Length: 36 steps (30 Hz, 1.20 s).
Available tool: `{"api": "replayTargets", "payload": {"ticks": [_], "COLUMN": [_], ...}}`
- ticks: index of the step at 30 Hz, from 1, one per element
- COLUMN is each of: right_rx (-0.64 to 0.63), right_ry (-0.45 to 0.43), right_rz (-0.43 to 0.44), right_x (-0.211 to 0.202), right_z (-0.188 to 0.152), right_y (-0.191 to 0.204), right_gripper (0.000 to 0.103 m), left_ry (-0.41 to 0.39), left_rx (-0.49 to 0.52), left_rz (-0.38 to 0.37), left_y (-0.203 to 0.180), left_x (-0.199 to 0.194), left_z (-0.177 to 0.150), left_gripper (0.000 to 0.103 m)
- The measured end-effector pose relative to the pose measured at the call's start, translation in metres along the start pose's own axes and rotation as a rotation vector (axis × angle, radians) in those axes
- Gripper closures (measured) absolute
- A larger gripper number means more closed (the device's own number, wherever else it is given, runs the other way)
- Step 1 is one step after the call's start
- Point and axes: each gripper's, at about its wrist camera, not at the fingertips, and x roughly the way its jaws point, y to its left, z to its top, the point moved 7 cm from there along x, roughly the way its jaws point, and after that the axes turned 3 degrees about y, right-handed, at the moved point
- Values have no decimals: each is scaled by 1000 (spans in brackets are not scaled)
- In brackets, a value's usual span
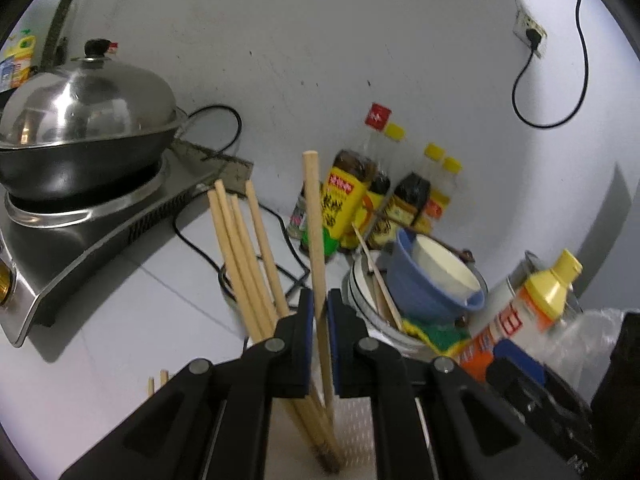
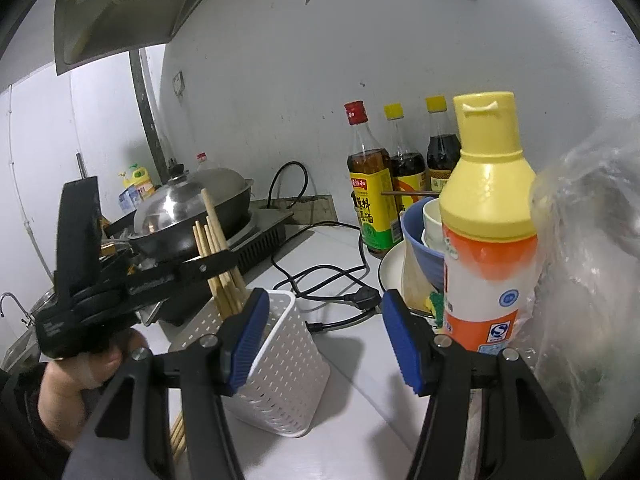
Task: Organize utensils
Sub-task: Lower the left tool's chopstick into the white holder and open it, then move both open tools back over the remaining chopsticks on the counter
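My left gripper (image 1: 320, 320) is shut on one wooden chopstick (image 1: 315, 236), held upright with its lower end inside the white perforated holder (image 1: 356, 432). Several more chopsticks (image 1: 244, 256) stand in that holder and lean left. In the right wrist view the left gripper (image 2: 230, 258) reaches in from the left over the holder (image 2: 280, 360), with a person's hand (image 2: 76, 380) behind it. My right gripper (image 2: 322, 340) stands open just in front of the holder; its left pad overlaps the holder's edge and its right pad is well clear. Two loose chopsticks (image 1: 157, 384) lie on the counter beside the holder.
A lidded wok (image 1: 80, 120) sits on an induction cooker (image 1: 100, 224) at the left. Sauce bottles (image 2: 370, 184) line the back wall. Stacked bowls (image 1: 428, 280), a yellow-capped orange bottle (image 2: 488, 240) and a plastic bag (image 2: 588, 260) crowd the right. A black cable (image 2: 328, 280) lies behind the holder.
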Motion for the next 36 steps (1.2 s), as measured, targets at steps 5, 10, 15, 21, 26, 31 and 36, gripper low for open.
{"api": "replayTargets", "payload": {"ticks": [5, 10, 15, 21, 26, 31, 36], "right_rx": [-17, -22, -48, -83, -115, -130, -137], "right_ry": [11, 18, 30, 67, 107, 158, 216], "right_rz": [-12, -30, -38, -39, -37, -58, -83], "right_x": [0, -3, -9, -11, -8, -2, 4], "right_z": [0, 1, -1, -8, -19, -36, -55], "right_y": [8, 19, 41, 73, 101, 120, 132], "right_gripper": [46, 45, 44, 44, 44, 44, 44], "left_ry": [29, 30, 25, 13, 10, 30, 49], "left_rx": [26, 9, 20, 3, -46, -70, -83], "left_rz": [-31, -29, -22, -11, 4, 7, -10], "left_y": [7, 25, 44, 81, 119, 149, 169], "left_x": [-13, -30, -52, -83, -104, -113, -116], "left_z": [-8, -11, -15, -23, -33, -45, -61], "left_gripper": [51, 49, 48, 48, 48, 48, 48]}}
